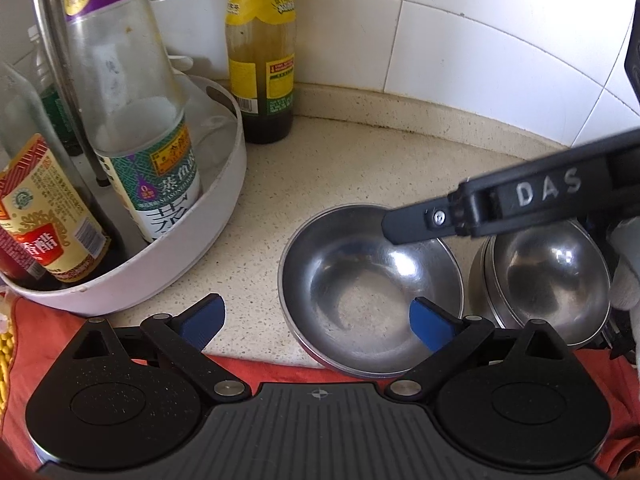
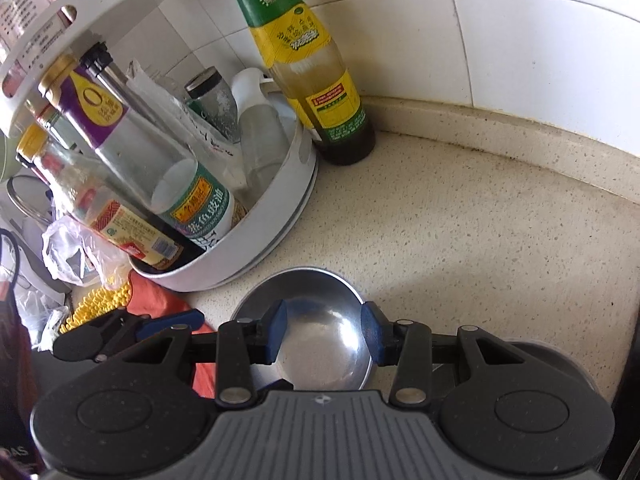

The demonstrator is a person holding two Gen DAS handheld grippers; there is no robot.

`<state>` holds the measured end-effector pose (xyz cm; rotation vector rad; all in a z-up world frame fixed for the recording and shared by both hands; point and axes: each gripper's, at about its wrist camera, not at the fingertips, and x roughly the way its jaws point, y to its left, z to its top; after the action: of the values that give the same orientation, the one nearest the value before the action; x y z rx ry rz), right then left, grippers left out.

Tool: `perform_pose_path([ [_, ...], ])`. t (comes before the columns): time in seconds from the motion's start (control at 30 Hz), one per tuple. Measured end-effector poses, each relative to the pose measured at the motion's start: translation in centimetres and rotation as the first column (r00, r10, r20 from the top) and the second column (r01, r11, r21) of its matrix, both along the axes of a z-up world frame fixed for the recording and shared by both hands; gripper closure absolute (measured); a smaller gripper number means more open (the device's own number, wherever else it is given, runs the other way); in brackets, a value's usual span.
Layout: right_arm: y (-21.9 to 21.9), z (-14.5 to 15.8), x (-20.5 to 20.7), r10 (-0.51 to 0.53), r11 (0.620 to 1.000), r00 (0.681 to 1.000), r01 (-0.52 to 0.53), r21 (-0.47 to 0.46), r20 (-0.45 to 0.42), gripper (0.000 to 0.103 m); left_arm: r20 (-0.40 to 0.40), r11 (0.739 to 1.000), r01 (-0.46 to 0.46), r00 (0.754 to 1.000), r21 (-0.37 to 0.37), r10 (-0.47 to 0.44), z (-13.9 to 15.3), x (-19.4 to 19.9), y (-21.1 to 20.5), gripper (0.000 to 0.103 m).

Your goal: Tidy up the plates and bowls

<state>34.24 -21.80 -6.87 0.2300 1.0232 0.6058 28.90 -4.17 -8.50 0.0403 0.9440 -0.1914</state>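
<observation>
At the far left of the left wrist view a white round caddy [image 1: 192, 248] is sitting on the speckled worktop [image 1: 360, 168], carrying a red-labelled vinegar bottle [image 1: 44, 224] and a tall clear bottle with a green label [image 1: 160, 168]. Just behind the caddy, in the tiled corner, a yellow-labelled dark bottle [image 1: 262, 76] is standing upright on its own.

The left gripper [image 1: 318, 326] is hovering with its jaws spread wide; its left blue pad is hanging over bare worktop and an orange cloth [image 1: 52, 336], while its right blue pad is sitting over the near inside of a steel bowl [image 1: 360, 276]. Nothing is pinched between them.

This steel bowl is resting upright on the worktop near its front edge. Reaching across its far rim from the right is the black finger of the right gripper [image 2: 324, 332], whose jaws are standing narrowly apart above the same bowl in the right wrist view; whether the pads are touching the rim I cannot tell.

Just beside that bowl, further right, a second steel bowl [image 1: 552, 272] is sitting, nested in another.
</observation>
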Motion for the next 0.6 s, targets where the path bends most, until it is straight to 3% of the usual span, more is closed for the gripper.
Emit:
perform_pose_path([
  [0.3, -0.2, -1.2, 1.0, -0.005, 0.999, 1.0, 0.004, -0.045, -0.03, 0.06, -0.065, 1.0, 0.009, 0.998, -0.014, -0.01, -1.0, 1.0, 0.0, 0.006],
  [0.4, 0.2, -1.9, 1.3, 0.014, 0.999, 0.999, -0.016, -0.046, -0.051, 0.06, -0.092, 1.0, 0.0, 0.996, -0.025, -0.003, -1.5, 1.5, 0.2, 0.012],
  [0.47, 0.4, -2.4, 1.4, 0.023, 0.998, 0.997, -0.027, -0.053, -0.068, 0.06, -0.116, 0.999, -0.002, 0.993, -0.04, -0.003, -1.8, 1.9, 0.5, 0.022],
  [0.6, 1.2, -2.8, 1.4, 0.053, 0.996, 0.996, -0.058, -0.071, -0.071, 0.059, -0.147, 0.999, -0.005, 0.989, -0.046, -0.002, -2.5, 2.3, 0.6, 0.028],
])
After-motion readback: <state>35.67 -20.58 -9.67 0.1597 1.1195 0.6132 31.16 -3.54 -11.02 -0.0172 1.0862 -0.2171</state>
